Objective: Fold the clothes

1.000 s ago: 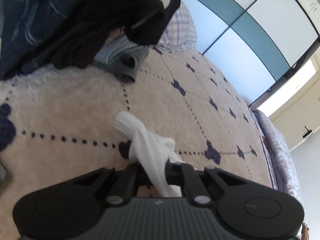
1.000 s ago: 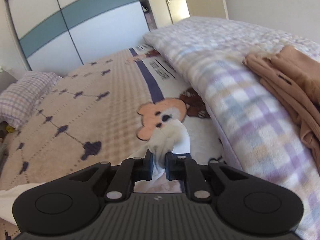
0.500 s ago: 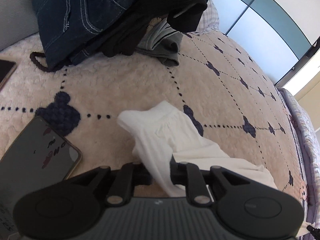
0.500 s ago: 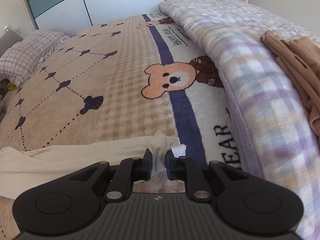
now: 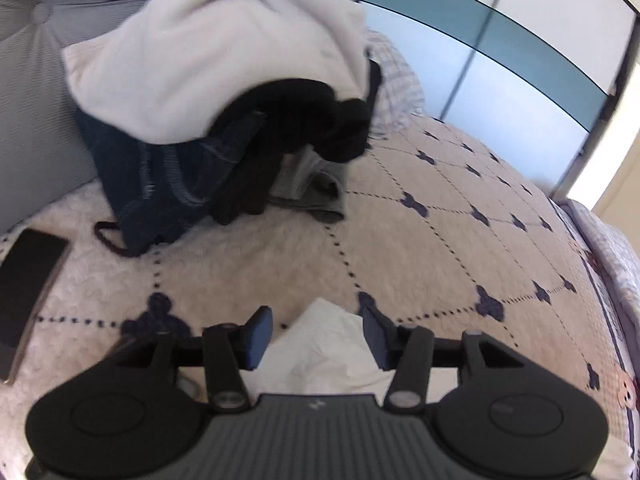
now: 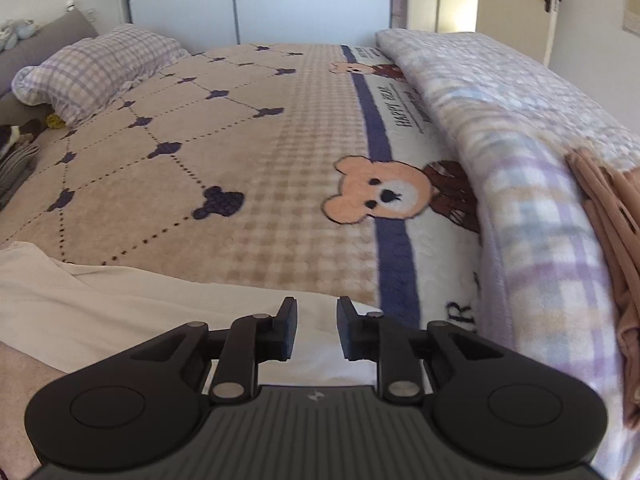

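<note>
Garment: white garment (image 5: 320, 344) lies spread flat on the blanket, one end below the left tool, the other end (image 6: 132, 304) reaching under the right tool.
Left tool: left tool (image 5: 316, 334) has its fingers spread wide, nothing gripped; the garment's corner shows in the gap between them.
Right tool: right tool (image 6: 317, 328) has its fingers parted, nothing gripped; white cloth lies under and between them.
Blanket: beige blanket (image 6: 208, 152) with dotted diamond lines and dark bear-head marks covers the bed; a bear picture (image 6: 380, 196) and a blue stripe lie beyond the garment's right end.
Clothes pile: heap of clothes (image 5: 224, 92), pale fleece on top of black and denim pieces, sits beyond the garment's left end, well apart from it.
Phone: dark phone (image 5: 28, 280) lies on the blanket left of the garment.
Checked quilt: lilac checked quilt (image 6: 532, 168) is bunched right of the bear picture, with a tan garment (image 6: 612, 248) on it.
Pillow: checked pillow (image 6: 92, 68) rests far beyond the garment.
</note>
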A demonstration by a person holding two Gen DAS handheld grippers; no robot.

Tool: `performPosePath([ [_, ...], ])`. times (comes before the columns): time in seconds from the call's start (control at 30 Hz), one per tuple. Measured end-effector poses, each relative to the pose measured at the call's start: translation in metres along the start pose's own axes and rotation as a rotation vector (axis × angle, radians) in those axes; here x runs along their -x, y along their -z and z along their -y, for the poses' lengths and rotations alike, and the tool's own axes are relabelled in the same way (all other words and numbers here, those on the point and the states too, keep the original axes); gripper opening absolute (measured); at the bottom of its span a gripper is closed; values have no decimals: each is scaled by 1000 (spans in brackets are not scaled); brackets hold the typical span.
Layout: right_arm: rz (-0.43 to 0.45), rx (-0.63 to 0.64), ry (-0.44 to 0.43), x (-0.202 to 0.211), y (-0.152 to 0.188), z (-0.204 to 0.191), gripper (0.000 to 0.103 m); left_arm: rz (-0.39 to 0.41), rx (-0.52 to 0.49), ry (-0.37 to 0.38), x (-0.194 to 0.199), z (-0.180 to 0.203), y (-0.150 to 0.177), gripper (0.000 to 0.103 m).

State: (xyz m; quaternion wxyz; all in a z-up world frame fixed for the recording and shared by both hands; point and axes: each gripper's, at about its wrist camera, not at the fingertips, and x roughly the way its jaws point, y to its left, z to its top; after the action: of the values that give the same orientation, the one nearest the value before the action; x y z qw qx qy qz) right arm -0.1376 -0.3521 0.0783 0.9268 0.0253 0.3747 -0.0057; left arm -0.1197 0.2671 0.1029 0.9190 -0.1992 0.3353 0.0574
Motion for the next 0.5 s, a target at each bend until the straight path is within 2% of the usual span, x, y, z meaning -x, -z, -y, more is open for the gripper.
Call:
performPosePath([
  [0.07,4,48,-56,-4,-6,-20,30,-32,-85,96,-12,31,6,54],
  [0.17,2,111,-121,-12,-15,-50,34,-41,-295,196,-22,89,20,61],
  [0.27,-21,168,-183,-21,-21,-78,38,-73,-416,286,-39,133,34,63],
  [0.4,-70,303,-260,-37,-17,-113,39,-125,-548,294,-68,168,50,62],
  [0.5,-96,373,-316,-45,-15,-129,39,-152,-589,266,-86,177,51,58],
])
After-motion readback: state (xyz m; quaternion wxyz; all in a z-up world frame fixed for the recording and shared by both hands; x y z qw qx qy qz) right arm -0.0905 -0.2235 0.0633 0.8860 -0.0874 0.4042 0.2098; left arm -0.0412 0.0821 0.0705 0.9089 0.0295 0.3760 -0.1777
